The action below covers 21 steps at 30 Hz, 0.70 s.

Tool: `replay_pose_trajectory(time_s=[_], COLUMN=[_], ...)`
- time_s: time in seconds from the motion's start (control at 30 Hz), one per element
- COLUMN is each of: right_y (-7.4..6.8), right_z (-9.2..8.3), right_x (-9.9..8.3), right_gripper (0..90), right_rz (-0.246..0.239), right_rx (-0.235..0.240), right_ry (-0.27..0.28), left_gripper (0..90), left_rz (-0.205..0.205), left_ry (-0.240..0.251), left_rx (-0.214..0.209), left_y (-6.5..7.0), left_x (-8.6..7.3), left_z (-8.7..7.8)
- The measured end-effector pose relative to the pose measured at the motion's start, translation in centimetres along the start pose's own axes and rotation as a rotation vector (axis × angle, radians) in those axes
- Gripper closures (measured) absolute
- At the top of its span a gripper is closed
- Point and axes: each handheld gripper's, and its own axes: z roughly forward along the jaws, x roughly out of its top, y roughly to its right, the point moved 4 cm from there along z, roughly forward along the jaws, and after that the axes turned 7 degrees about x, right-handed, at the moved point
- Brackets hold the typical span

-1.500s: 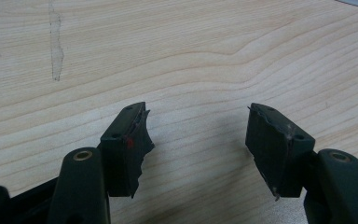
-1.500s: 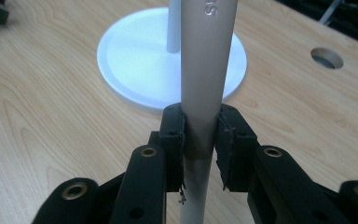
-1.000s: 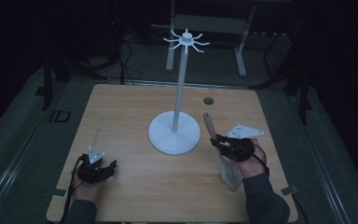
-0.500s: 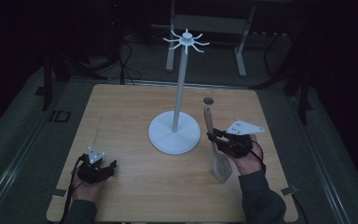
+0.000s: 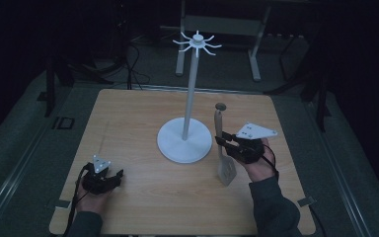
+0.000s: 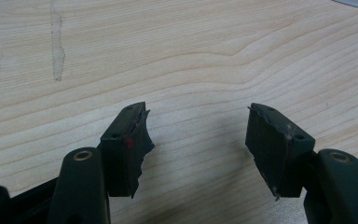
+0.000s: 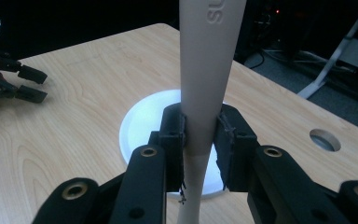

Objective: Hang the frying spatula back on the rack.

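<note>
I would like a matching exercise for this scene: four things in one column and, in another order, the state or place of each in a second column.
Things:
1. spatula
2. white stand
3. left gripper
4. right gripper

States or places:
a. open, with nothing between its jaws
b. stands on its round base in the middle of the table
c. held upright by its handle
d. shut on a pale handle

Pairs: 1-c, 2-b, 3-a, 4-d
</note>
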Motion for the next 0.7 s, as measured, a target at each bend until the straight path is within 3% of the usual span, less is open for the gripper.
replay_pose_trajectory(time_s=[0.7], right_y=[-0.3], right_z=[0.4], right_x=[1.3], right_gripper=[74.1], right_rz=[-0.013], right_rx=[0.004], right_ry=[0.046], left_gripper=[39.1], left_rz=[0.001], left_ry=[-0.004], left_rx=[-0.003], left_y=[0.0], left_x=[0.0], left_z=[0.0])
